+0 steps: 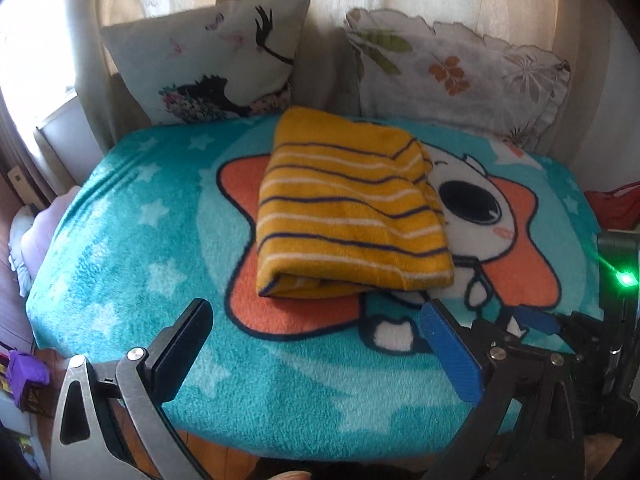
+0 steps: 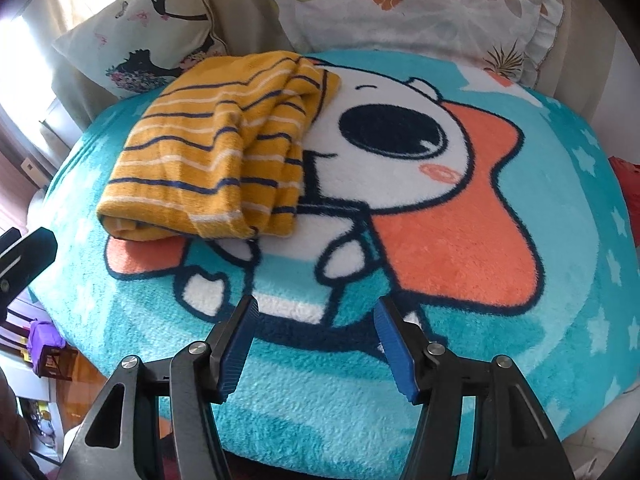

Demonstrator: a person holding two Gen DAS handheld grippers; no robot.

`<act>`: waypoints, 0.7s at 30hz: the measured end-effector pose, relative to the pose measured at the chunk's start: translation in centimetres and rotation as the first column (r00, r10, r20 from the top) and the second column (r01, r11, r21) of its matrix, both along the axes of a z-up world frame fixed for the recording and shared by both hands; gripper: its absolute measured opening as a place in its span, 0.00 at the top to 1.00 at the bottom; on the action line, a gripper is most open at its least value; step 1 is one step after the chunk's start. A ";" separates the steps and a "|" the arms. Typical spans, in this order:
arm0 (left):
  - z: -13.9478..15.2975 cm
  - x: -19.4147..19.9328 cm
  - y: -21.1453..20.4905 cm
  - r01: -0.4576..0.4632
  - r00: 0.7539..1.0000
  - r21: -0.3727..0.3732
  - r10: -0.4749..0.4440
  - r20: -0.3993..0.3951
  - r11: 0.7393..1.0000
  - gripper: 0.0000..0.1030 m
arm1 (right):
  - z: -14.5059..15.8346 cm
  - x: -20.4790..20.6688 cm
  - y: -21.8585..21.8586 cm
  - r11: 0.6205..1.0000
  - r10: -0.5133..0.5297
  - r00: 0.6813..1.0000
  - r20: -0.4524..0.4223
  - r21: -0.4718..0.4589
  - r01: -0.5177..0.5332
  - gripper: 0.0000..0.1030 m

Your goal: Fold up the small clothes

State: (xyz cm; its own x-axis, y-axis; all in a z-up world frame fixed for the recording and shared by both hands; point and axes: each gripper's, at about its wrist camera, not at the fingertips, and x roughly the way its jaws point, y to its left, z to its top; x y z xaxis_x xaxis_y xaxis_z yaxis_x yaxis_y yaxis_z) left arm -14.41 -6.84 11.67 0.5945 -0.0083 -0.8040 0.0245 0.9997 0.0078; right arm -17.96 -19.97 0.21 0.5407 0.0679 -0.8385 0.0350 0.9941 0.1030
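The yellow striped garment [image 1: 352,204] lies folded into a thick bundle on the teal cartoon blanket [image 1: 132,240], toward the far side near the two pillows, covering part of the orange star print. The fold looks nearly done, though in the right wrist view its right-hand layers sit loose and uneven. If you tidy it, pinch only the top layer at the near right corner, draw it square over the bundle, and press flat. Your left gripper [image 1: 320,320] hovers just short of the garment's near edge, jaws spread wide, holding nothing. Your right gripper [image 2: 316,312] hangs over bare blanket, jaws parted, also empty.
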 end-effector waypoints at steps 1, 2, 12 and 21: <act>-0.3 0.2 0.0 0.002 1.000 -0.006 -0.002 -0.015 1.000 0.00 | 0.0 0.1 0.0 1.000 0.000 1.000 0.001 -0.010 0.000 0.37; -0.4 0.3 0.0 0.002 1.000 -0.010 -0.003 -0.025 1.000 0.00 | 0.1 0.4 0.1 1.000 0.002 1.000 0.004 -0.027 -0.002 0.37; -1.2 1.2 1.5 -0.023 0.998 -0.056 0.020 -0.060 0.998 0.00 | 1.7 3.5 2.0 0.978 0.016 1.000 0.012 -0.206 -0.013 0.34; -1.3 1.9 2.8 -0.044 0.997 -0.037 0.041 -0.073 0.998 0.00 | 2.6 4.5 3.1 0.957 -0.010 0.999 0.045 -0.290 0.022 0.33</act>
State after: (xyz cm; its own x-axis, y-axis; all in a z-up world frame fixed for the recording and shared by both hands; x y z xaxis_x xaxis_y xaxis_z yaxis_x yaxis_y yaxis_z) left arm -12.56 -4.08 10.34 0.5358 -0.0163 -0.8442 -0.0188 0.9993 -0.0312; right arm -13.50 -16.88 2.84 0.5752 -0.1838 -0.7971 0.0532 0.9808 -0.1877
